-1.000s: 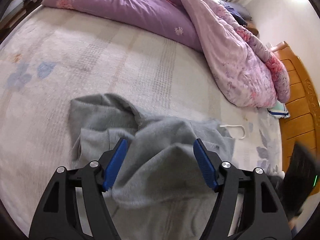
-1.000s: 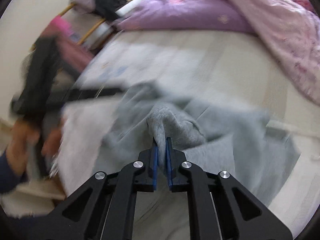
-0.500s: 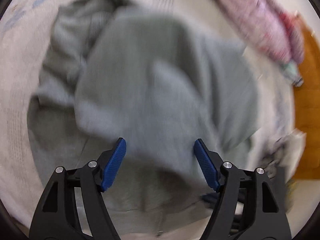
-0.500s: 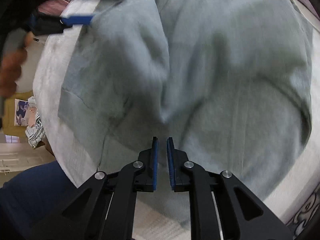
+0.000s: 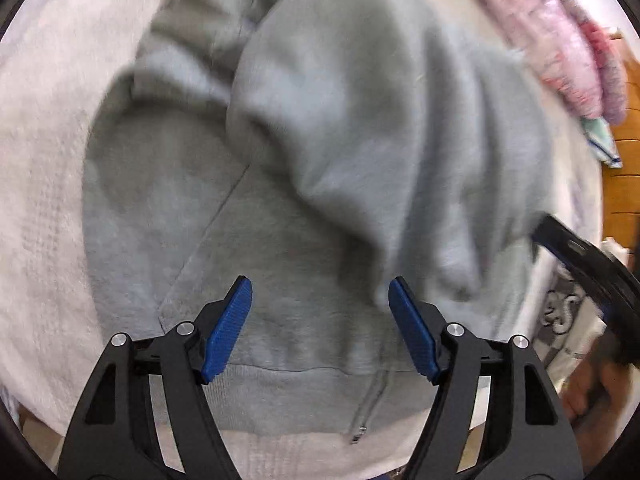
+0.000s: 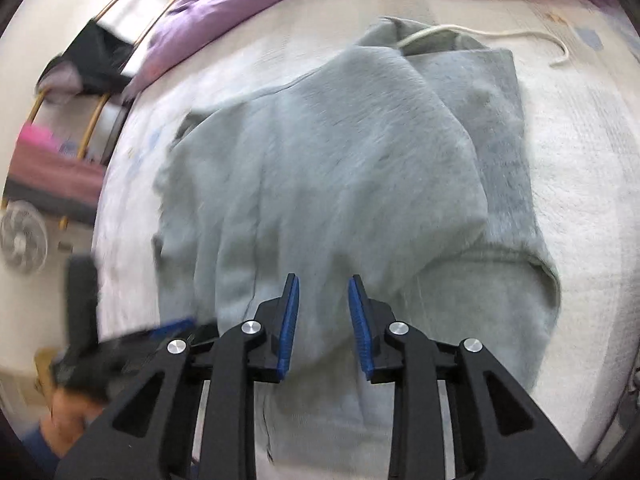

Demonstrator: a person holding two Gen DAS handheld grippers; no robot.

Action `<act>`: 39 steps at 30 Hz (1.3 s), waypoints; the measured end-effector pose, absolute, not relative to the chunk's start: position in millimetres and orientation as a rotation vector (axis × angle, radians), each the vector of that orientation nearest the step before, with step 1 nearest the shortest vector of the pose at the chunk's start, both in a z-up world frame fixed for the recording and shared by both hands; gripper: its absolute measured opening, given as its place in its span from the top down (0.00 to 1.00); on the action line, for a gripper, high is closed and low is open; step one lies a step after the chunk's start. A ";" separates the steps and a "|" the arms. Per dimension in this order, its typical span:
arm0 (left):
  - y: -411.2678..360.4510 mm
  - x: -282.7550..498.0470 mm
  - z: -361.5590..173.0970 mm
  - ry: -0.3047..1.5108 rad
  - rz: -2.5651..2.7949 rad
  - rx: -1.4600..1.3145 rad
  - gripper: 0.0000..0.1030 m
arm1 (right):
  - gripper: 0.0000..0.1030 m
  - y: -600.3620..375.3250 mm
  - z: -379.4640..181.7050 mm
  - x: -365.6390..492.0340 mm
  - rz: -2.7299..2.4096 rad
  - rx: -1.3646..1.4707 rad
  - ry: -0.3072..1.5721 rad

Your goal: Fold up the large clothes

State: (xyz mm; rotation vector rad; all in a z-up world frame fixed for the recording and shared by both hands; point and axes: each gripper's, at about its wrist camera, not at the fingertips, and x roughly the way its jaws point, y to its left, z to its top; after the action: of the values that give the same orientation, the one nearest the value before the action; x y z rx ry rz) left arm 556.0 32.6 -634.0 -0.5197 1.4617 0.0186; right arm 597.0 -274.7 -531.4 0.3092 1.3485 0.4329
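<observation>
A grey zip-up hoodie (image 5: 304, 208) lies on the bed, one part folded over the body and its zipper (image 5: 362, 420) at the near hem. My left gripper (image 5: 320, 294) hangs just above the lower front, open wide, nothing between its pads. In the right wrist view the hoodie (image 6: 320, 168) fills the middle, with a white drawstring (image 6: 480, 34) at its far end. My right gripper (image 6: 322, 290) points down at it; its jaws are opening and the pads grip no cloth. Each gripper shows blurred in the other's view: right gripper (image 5: 580, 256), left gripper (image 6: 120, 344).
A pale bedsheet (image 6: 580, 160) lies under the hoodie. A purple and pink quilt (image 6: 240, 0) is heaped at the far side, also pink quilt (image 5: 580, 40). A wooden bed frame (image 5: 624, 160) runs along the right. A fan (image 6: 20, 240) and a clothes rack (image 6: 92, 60) stand beside the bed.
My right gripper was shut on a bunched fold of the hoodie, let it go, and its jaws have parted. Both grippers sank toward the hoodie, whose folded part now lies flat.
</observation>
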 end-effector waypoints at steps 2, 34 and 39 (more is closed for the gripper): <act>38.1 560.7 -613.3 1.393 -0.003 -0.551 0.30 | 0.72 -277.8 -541.1 610.4 0.399 0.300 1.364; 136.7 753.3 -616.7 1.351 0.136 -0.716 0.19 | 0.38 -321.7 -535.1 779.2 0.128 0.692 1.430; 143.9 788.7 -653.5 1.447 0.224 -0.700 0.19 | 0.37 -305.3 -568.3 811.8 0.056 0.711 1.509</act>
State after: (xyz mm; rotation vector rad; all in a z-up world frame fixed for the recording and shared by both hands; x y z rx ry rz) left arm 788.7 143.9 -653.5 -0.7001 1.4466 0.2242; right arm 811.8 -305.3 -568.3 0.7110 1.5091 0.0562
